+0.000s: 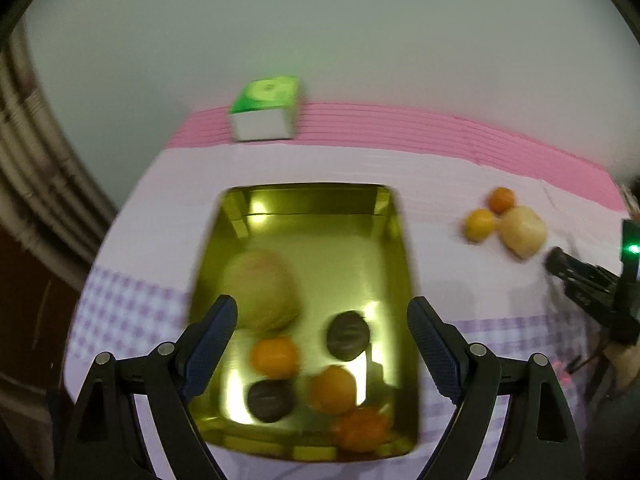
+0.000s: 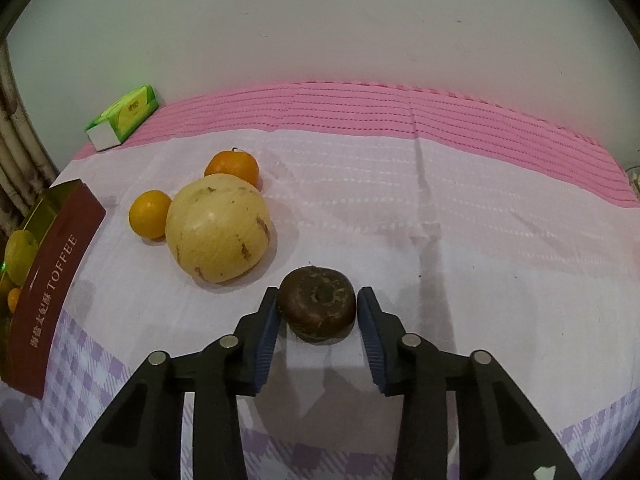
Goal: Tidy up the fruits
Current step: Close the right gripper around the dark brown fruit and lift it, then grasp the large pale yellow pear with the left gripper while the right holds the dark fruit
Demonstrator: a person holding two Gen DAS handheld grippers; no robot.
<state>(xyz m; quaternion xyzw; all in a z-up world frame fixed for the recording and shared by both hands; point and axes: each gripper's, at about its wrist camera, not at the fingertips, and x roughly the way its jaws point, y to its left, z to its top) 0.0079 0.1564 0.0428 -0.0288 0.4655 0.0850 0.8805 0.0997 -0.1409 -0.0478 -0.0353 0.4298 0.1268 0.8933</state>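
Note:
My left gripper [image 1: 322, 312] is open and empty above a gold tray-like box [image 1: 308, 200]. In the box lie a pale round melon [image 1: 262, 288], several oranges [image 1: 275, 356] and two dark brown fruits [image 1: 348, 335]. My right gripper [image 2: 317, 304] is closed on a dark brown round fruit [image 2: 317, 307] that rests on the cloth. To its left on the cloth lie a pale yellow melon [image 2: 220, 227] and two oranges [image 2: 149, 214] [image 2: 233, 166]. The same group shows in the left wrist view [image 1: 520, 230]. The right gripper also shows there at the right edge [image 1: 560, 262].
The box's red side reads TOFFEE [image 2: 52, 292] at the left of the right wrist view. A green and white carton [image 1: 264, 110] [image 2: 122, 118] stands at the table's back left by the wall. A pink and lilac cloth [image 2: 400, 184] covers the table.

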